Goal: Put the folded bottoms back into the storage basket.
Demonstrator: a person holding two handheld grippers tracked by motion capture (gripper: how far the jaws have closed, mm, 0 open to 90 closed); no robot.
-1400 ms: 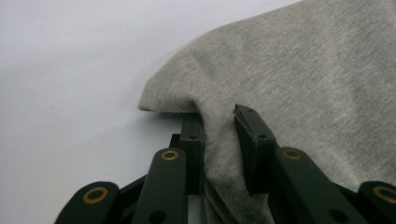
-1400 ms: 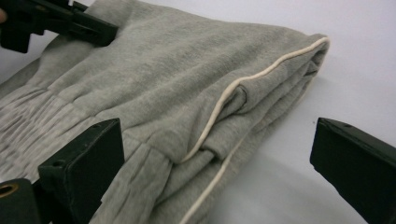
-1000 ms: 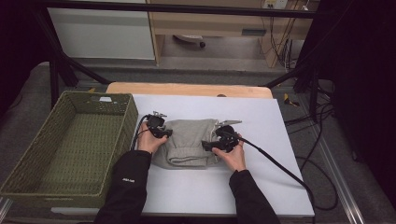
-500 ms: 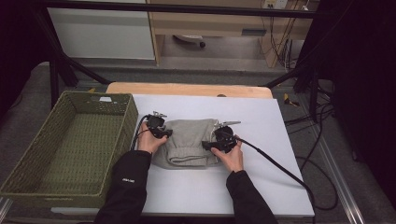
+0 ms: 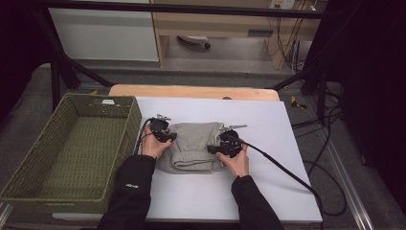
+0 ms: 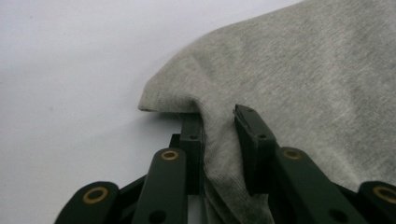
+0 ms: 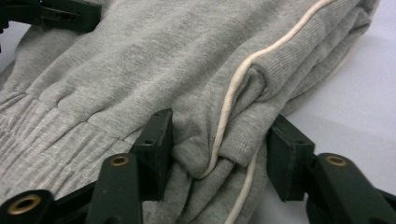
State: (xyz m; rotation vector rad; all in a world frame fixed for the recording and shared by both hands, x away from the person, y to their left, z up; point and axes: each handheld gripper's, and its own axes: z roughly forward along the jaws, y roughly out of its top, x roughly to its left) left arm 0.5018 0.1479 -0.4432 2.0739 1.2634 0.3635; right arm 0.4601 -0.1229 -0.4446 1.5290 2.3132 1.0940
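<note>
Left gripper (image 5: 168, 136): in your left hand, jaws drawn close together and pinching a fold of the grey sweatshirt (image 5: 194, 146) at its left edge. In the left gripper view the fabric (image 6: 299, 84) bunches up between the two black jaws, both pressing on it.

Right gripper (image 5: 216, 148): in your right hand, at the garment's right edge. Its jaws have just been closing, and in the right gripper view a thick roll of folded cloth (image 7: 219, 140) sits between them, with both jaws against the fabric.

Cream cord (image 7: 233, 93): a pale piping line runs along the ribbed fold caught in your right gripper and passes down between its jaws.

Grey sweatshirt: folded into a rough rectangle, lying flat on the table (image 5: 268, 124), between your two hands, slightly left of the table's middle.

Your hands: the left hand (image 5: 152, 146) and right hand (image 5: 235, 162) rest on either side of the garment, dark sleeves coming in from the near edge.

Green wicker basket (image 5: 28, 158): stands to the left of the table, just beside your left forearm.

Cable (image 5: 282, 170): trails from the right gripper across the table to the right.
</note>
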